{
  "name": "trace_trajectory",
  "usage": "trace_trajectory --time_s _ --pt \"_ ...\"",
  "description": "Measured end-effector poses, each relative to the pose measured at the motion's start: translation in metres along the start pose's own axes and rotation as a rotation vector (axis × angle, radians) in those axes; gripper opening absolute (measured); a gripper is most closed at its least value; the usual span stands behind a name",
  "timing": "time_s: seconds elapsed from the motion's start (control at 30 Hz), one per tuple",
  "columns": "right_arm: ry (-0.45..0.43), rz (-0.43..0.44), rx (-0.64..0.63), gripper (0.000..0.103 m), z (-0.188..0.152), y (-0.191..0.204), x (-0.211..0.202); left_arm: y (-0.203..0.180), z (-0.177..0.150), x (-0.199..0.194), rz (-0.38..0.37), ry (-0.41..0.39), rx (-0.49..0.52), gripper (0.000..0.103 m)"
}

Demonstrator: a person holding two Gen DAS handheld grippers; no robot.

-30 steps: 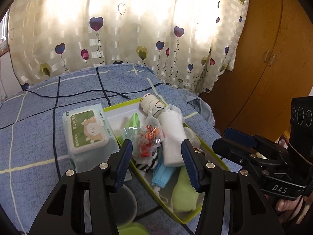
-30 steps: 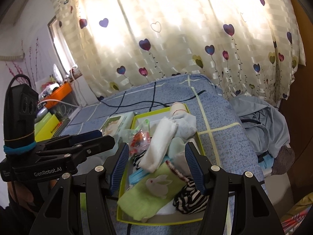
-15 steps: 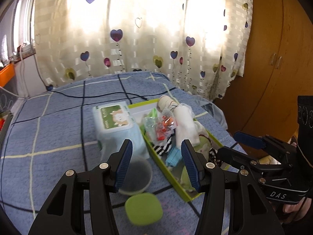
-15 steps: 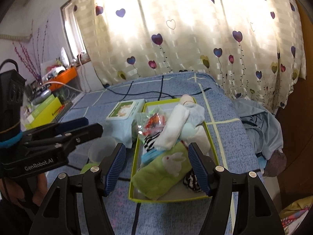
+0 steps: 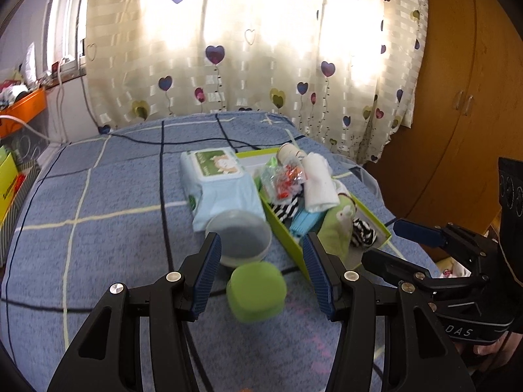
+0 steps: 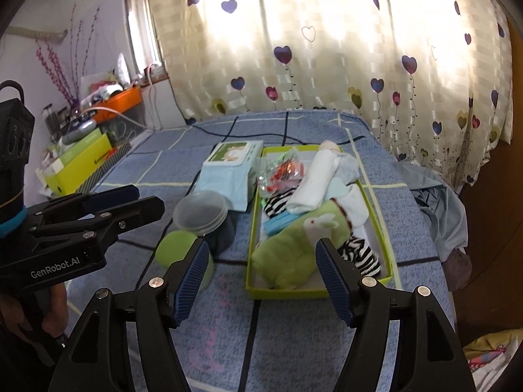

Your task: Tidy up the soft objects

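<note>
**Both grippers draw back from the full tray**

Both hands have pulled away from the bed's clutter since a second ago: the tray that filled the views then now sits farther off, and a plastic tub and green lid have come into sight in front of it. The left gripper hangs with its jaws apart and nothing between them. The right gripper is likewise empty, and its jaws have just been opening wider.

The soft things lie heaped in the lime-green tray on the blue checked bed: a green rabbit towel at the near end, a zebra-striped sock beside it, a rolled white cloth across the middle, and a crinkly clear packet toward the far end. Just beside the tray rests a pack of wet wipes, with the clear round tub touching its near end and the green lid nearer still.

By the look of it, sorting has not begun or is between items; nothing is held. The next move, I'd judge, calls for choosing one piece, most likely the rabbit towel nearest the right jaws, and coming down over it with the jaws wide enough to pinch a fold without dragging the sock along.
</note>
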State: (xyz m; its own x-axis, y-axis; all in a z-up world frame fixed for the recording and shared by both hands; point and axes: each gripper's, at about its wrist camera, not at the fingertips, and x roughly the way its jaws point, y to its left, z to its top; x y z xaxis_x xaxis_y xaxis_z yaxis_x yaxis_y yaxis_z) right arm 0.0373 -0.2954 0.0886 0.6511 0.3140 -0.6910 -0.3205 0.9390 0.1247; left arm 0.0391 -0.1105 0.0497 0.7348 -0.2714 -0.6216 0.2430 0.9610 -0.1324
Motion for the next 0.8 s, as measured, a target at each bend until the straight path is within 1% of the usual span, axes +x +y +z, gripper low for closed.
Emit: trace_trajectory --time_s 0.13,0.37,0.47,0.57,0.7,0.8 --pt "0.017 0.005 -0.012 0.069 -0.007 0.007 0.002 0.004 -0.01 -0.006 0.027 0.0 -0.011 0.053" --pt "0.027 -0.006 -0.032 0.07 -0.011 0.015 0.002 0.009 -0.021 -0.008 0.017 0.014 -0.038 0.053" --pt "0.033 -0.019 -0.036 0.071 -0.014 0.015 0.001 0.008 -0.027 -0.007 0.022 0.023 -0.038 0.053" --pt "0.039 -0.028 -0.04 0.071 -0.016 0.016 0.001 0.006 -0.031 -0.004 0.004 0.038 -0.04 0.053" --pt "0.051 -0.04 -0.046 0.071 -0.019 0.016 0.003 0.005 -0.034 0.001 0.009 0.053 -0.035 0.053" --pt "0.055 -0.041 -0.045 0.071 -0.019 0.016 0.004 0.004 -0.036 0.004 -0.006 0.062 -0.033 0.053"
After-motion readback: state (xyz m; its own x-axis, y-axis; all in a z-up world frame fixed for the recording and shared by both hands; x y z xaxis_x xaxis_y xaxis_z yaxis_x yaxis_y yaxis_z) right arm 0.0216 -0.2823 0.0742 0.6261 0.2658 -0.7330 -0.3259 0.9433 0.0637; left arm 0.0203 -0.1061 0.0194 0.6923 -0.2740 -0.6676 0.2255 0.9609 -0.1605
